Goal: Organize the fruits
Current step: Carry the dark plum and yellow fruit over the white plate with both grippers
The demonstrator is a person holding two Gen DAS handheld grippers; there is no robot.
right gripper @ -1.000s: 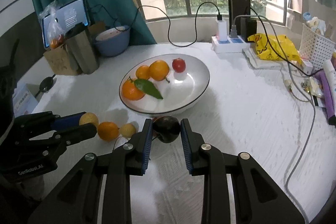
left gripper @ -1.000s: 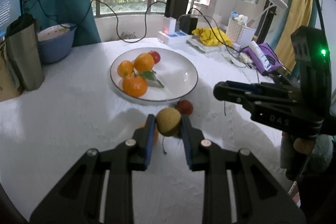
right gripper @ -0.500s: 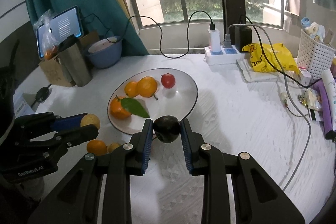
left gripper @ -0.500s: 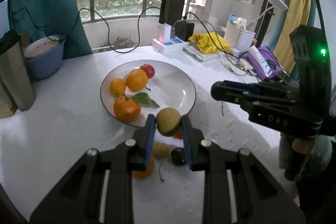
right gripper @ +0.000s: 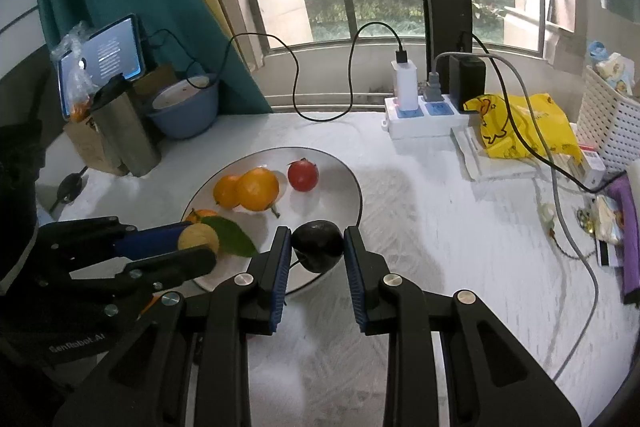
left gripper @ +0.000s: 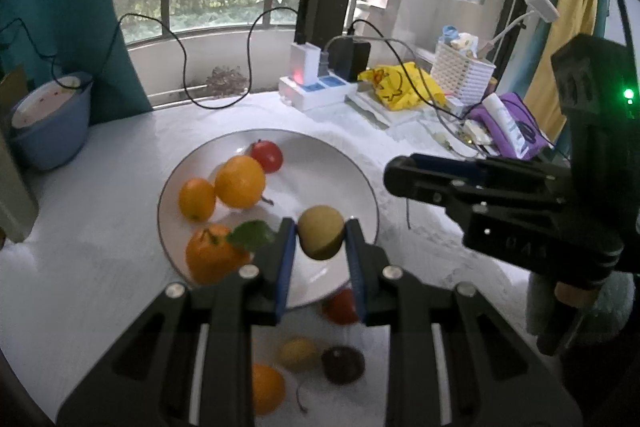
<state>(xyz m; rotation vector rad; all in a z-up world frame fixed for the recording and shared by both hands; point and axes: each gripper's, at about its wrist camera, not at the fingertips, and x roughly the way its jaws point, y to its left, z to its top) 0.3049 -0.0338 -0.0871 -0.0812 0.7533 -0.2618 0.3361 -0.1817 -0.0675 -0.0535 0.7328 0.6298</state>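
Carrying two fruits to the plate

Your left gripper (left gripper: 321, 239) clamps a yellow fruit (left gripper: 321, 238), your right gripper (right gripper: 317, 246) a dark fruit (right gripper: 318, 245), both over the plate's (left gripper: 352, 167) near rim; next, lower and release.

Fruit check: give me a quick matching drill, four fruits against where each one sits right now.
Things:
1. yellow-green fruit
2. dark fruit
3. red fruit
4. small yellow fruit

Places:
A. on the plate, far side
B. on the table, near side of the plate
C. in the right gripper
D. in the left gripper

Pairs: 1-D, 2-C, 3-A, 4-B
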